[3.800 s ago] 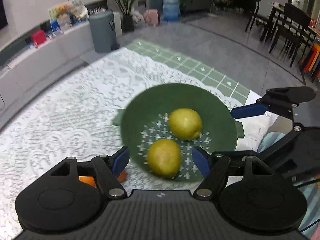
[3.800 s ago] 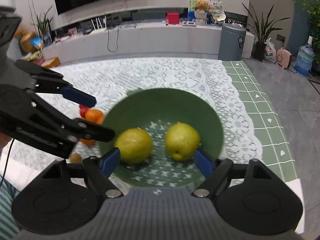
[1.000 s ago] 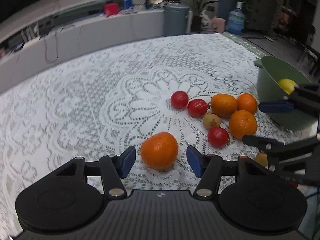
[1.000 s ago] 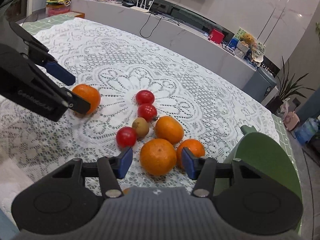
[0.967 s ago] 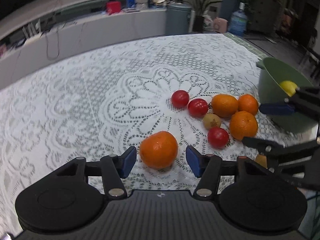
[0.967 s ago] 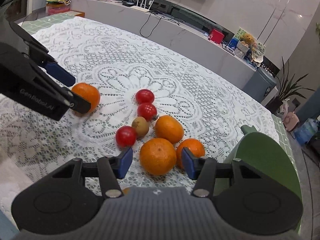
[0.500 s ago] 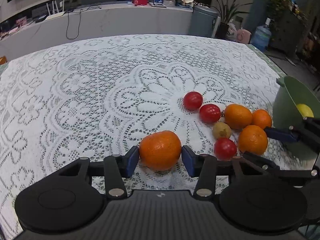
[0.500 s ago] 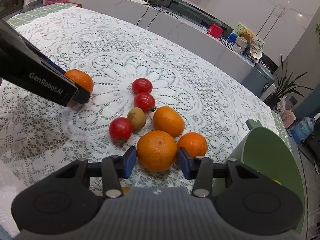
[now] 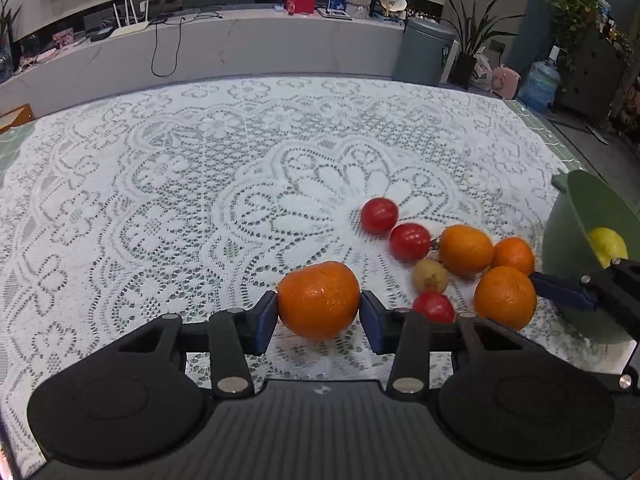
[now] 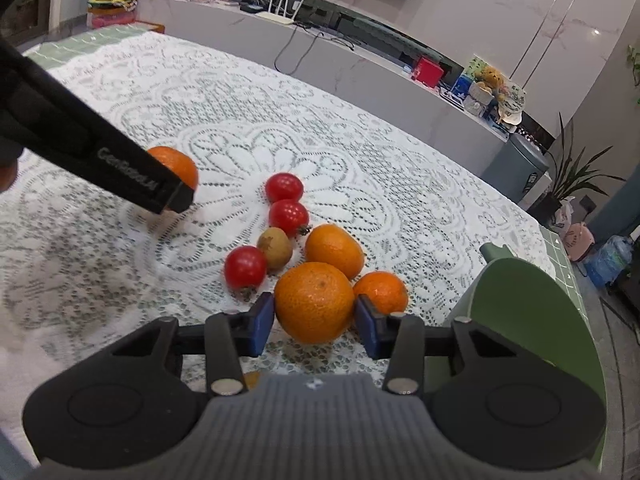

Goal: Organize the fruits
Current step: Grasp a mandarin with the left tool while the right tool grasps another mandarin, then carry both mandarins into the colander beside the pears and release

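Note:
Two oranges lie on the lace tablecloth, one in each gripper. My left gripper (image 9: pixel 319 317) has the lone orange (image 9: pixel 319 299) between its closing jaws, and both blue pads touch its sides. My right gripper (image 10: pixel 315 321) is closing the same way on the biggest orange (image 10: pixel 314 302) of the cluster, with its pads against the peel. Two more oranges (image 10: pixel 334 250), three red tomatoes (image 10: pixel 285 187) and a small brown fruit (image 10: pixel 275 245) lie close by. A green bowl (image 9: pixel 576 240) at the right holds a yellow lemon (image 9: pixel 608 245).
The white lace cloth (image 9: pixel 180 184) covers the table's far and left parts. The left gripper's black finger (image 10: pixel 120 168) crosses the right wrist view at the left. A low counter (image 9: pixel 240 48) and a grey bin (image 9: pixel 426 54) stand beyond the table.
Both pairs of jaws have narrowed from standing apart from their oranges to touching them. The left gripper has rolled, so its view has turned. The fruits on the cloth have stayed put.

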